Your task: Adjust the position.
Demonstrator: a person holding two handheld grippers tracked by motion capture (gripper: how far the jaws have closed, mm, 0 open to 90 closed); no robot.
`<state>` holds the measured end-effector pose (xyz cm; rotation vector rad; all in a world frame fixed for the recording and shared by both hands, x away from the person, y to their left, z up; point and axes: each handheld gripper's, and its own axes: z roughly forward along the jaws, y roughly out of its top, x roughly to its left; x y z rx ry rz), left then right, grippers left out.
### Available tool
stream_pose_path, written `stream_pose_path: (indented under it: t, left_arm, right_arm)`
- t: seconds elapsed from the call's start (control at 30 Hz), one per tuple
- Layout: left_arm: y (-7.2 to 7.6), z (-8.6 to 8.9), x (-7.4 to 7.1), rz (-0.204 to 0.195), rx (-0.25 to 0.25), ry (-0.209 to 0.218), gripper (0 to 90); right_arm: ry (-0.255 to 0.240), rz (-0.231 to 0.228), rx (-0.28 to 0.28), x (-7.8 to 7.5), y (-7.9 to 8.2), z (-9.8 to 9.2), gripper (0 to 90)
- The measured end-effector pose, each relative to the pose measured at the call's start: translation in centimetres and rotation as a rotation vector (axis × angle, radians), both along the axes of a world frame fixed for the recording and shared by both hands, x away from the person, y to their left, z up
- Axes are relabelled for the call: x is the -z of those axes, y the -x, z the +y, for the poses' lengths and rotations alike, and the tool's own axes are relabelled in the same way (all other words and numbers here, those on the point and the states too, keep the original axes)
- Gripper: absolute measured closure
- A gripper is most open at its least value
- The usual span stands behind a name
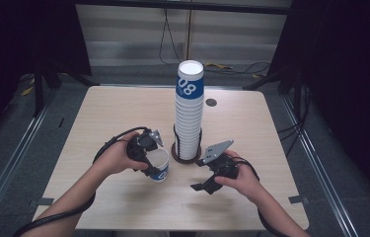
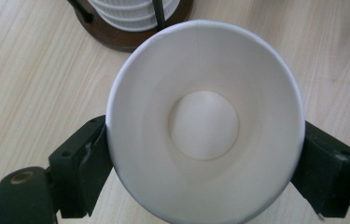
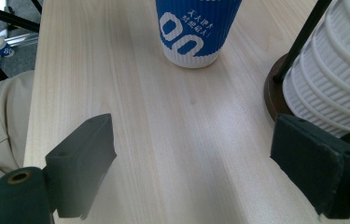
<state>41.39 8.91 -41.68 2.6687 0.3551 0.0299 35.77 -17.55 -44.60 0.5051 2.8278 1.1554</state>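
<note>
A single paper cup (image 1: 159, 165) with a blue band stands upright on the wooden table (image 1: 113, 113), just left of a tall stack of white ribbed cups (image 1: 189, 123) on a dark round holder. My left gripper (image 1: 154, 159) straddles this cup from above; its own view looks down into the round, undented cup (image 2: 205, 121), one jaw at each side of the rim with no visible squeeze. To the right of the stack, my right gripper (image 1: 200, 175) stands open and empty above bare table, facing the blue-banded cup (image 3: 196, 32) with the stack (image 3: 331, 70) at its right.
The holder's dark base (image 2: 116, 37) and thin black rods sit close behind the single cup. A small black disc (image 1: 211, 102) lies on the table behind the stack. Cables run across the floor beyond the table. A beige trouser leg (image 3: 0, 121) is at the table's near edge.
</note>
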Motion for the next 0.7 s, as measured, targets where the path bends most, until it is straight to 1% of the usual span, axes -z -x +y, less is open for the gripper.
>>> stream_pose_path:
  t: [0.07, 0.13, 0.23, 0.27, 0.3, 0.33, 0.37, 0.4, 0.5, 0.57, 0.63, 0.7]
  left_arm:
    - [0.0, -0.1, 0.1, -0.008, 0.01, 0.014, 15.3]
    - [0.1, -0.1, 0.2, -0.011, 0.001, 0.028, 15.3]
    - [0.2, -0.2, 0.4, -0.022, 0.012, 0.043, 15.3]
    - [0.2, -0.2, 0.4, -0.021, 0.018, 0.044, 15.3]
    - [0.2, -0.2, 0.5, -0.018, 0.011, 0.05, 15.3]
    - [0.2, -0.2, 0.6, -0.017, 0.02, 0.05, 15.3]
    - [0.3, -0.2, 0.7, -0.016, 0.006, 0.055, 15.4]
    - [0.3, -0.2, 0.8, -0.019, 0.014, 0.054, 15.4]
    - [0.3, -0.2, 1.2, -0.005, 0.014, 0.063, 15.6]
    - [0.4, -0.1, 1.4, -0.006, 0.015, 0.066, 15.7]
    - [0.5, -0.1, 1.6, 0.0, 0.01, 0.082, 15.8]
    - [0.5, 0.0, 1.8, -0.003, 0.015, 0.093, 15.8]
  right_arm:
    - [0.0, 0.001, 0.003, 0.0, 0.0, 0.0, 12.9]
    - [-0.003, 0.002, 0.003, 0.1, 0.1, 0.0, 12.9]
    - [-0.005, 0.006, 0.002, 0.1, 0.1, 0.0, 12.9]
    - [-0.001, 0.003, 0.001, 0.1, 0.2, 0.0, 12.9]
    - [-0.001, 0.002, 0.001, 0.2, 0.2, 0.0, 12.9]
    - [-0.003, 0.004, 0.002, 0.2, 0.2, 0.0, 12.9]
    - [-0.004, 0.005, 0.002, 0.2, 0.2, 0.0, 12.9]
    - [-0.003, 0.002, 0.004, 0.2, 0.2, 0.0, 12.9]
    - [-0.004, 0.0, 0.005, 0.2, 0.2, -0.1, 12.9]
    - [-0.005, 0.002, 0.005, 0.2, 0.3, -0.1, 12.9]
    - [-0.008, 0.003, 0.007, 0.3, 0.3, -0.2, 12.9]
    - [-0.002, 0.003, 0.007, 0.3, 0.3, -0.2, 12.9]
